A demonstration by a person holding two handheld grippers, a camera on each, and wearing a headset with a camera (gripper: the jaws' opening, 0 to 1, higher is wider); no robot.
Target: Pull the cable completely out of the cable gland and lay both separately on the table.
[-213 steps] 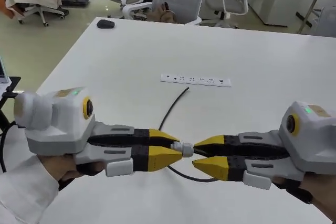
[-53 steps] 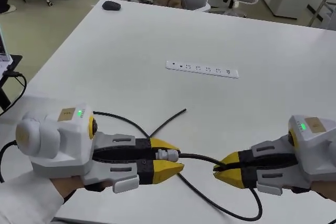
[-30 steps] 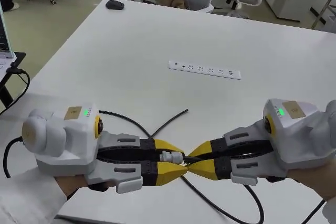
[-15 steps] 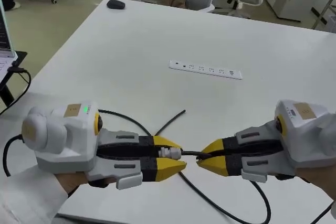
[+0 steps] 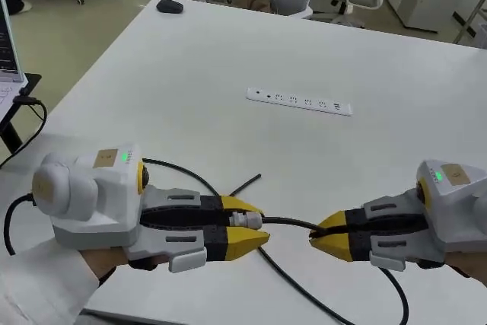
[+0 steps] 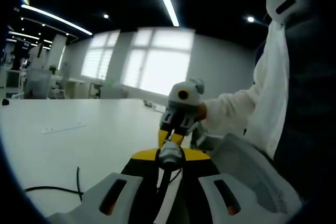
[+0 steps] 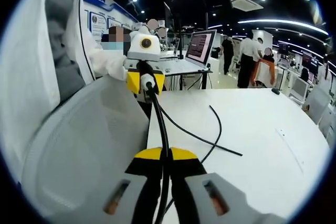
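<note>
Head view: cable gland (image 5: pixel 245 221) points right along cable (image 5: pixel 288 222).

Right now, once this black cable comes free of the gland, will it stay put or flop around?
Probably floppy: the black cable lies in loose curves on the table. It looks light, spanning from the cable gland in the left tongs to the right tongs with little sag. Smooth-sheathed, it may slide once laid down.

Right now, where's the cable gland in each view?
Head view: cable gland lower centre, in the left gripper.
Left gripper view: cable gland bottom centre, between its own jaws.
Right gripper view: cable gland upper left, at the left gripper's tip.
Shared landmark: the black cable.
</note>
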